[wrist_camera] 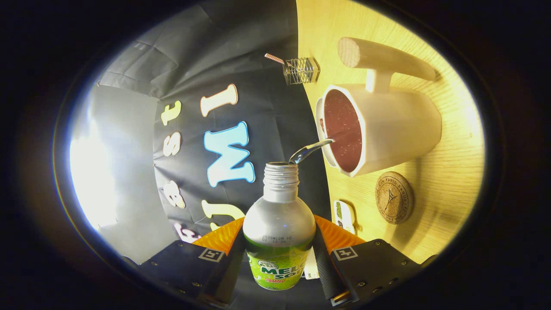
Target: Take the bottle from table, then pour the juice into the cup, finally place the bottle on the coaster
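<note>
I have the gripper (279, 254) clamped on the silver aluminium bottle with the green label (280, 232), one finger pressing each side of its body, and the whole rig is rolled over so the wooden table (434, 181) stands on edge at my right. A thin clear stream (311, 148) runs from the bottle's threaded, uncapped mouth into the white cup with the long cylindrical handle (387, 125), which sits just beyond and to the right of the neck and holds reddish liquid near its rim.

My judgement: the stream lands close to the cup's near lip, so I should hold the mouth steady over the opening and tilt back slowly before it overflows. The round cork coaster (394, 197) lies just beside the cup, nearer to me, ready for the bottle.
</note>
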A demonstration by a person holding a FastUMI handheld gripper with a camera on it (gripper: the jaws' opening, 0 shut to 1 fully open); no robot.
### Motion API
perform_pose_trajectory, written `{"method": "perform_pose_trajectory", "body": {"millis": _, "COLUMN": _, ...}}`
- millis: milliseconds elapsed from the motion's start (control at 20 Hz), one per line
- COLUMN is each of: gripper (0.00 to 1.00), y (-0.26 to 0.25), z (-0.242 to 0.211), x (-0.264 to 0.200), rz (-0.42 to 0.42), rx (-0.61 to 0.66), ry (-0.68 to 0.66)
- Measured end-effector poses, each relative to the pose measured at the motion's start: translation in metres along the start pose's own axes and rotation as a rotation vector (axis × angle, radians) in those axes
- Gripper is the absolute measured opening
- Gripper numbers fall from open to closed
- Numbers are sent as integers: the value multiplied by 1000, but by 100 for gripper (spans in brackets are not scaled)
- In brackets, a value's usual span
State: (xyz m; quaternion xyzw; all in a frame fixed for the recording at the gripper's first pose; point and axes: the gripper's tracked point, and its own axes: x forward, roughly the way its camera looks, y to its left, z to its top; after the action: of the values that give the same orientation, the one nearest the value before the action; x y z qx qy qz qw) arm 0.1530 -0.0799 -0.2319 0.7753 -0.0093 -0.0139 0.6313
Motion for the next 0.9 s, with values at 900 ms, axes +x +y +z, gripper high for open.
{"method": "perform_pose_trajectory", "body": {"millis": 900, "gripper": 76, "y": 8, "z": -5, "x": 2, "rz": 41, "rx": 59, "ry": -3}}
